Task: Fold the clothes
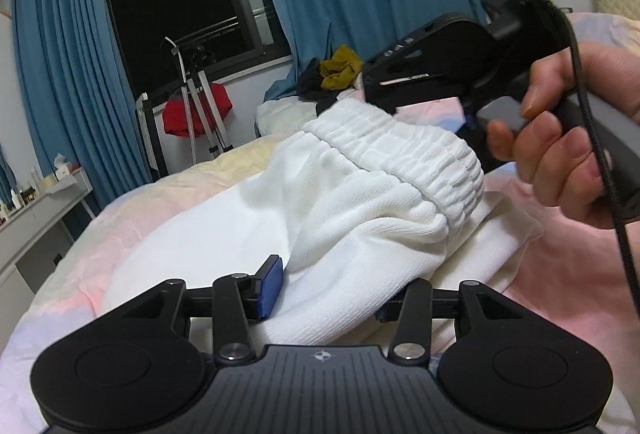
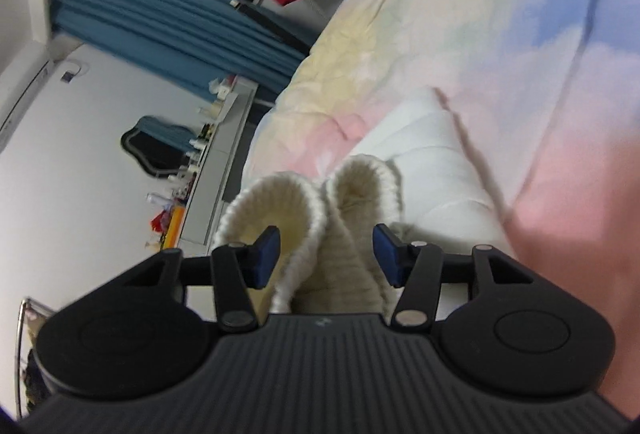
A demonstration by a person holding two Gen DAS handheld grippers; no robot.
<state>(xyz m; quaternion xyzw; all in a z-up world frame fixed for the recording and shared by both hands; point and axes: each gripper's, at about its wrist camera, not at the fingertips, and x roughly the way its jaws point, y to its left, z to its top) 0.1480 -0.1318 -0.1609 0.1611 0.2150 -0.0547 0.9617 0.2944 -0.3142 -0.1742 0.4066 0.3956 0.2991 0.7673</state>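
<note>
A white garment (image 1: 360, 202) with a ribbed elastic waistband (image 1: 420, 154) lies partly lifted off a pastel bed cover (image 1: 160, 214). My left gripper (image 1: 328, 298) is shut on a thick bunch of its cloth; the right pad is hidden behind the fabric. A hand (image 1: 560, 154) holds my right gripper (image 1: 374, 96) at the far end of the waistband, raising it. In the right wrist view the right gripper (image 2: 326, 260) has the cream waistband folds (image 2: 348, 194) between its blue pads, and the rest of the garment (image 2: 432, 154) lies flat on the bed cover (image 2: 480, 34).
A pile of yellow and black clothes (image 1: 340, 68) sits at the far end of the bed by a white pillow (image 1: 288, 114). A stand with red cloth (image 1: 196, 110) is beside the bed. A white dresser (image 1: 48, 202) with small bottles runs along the left wall.
</note>
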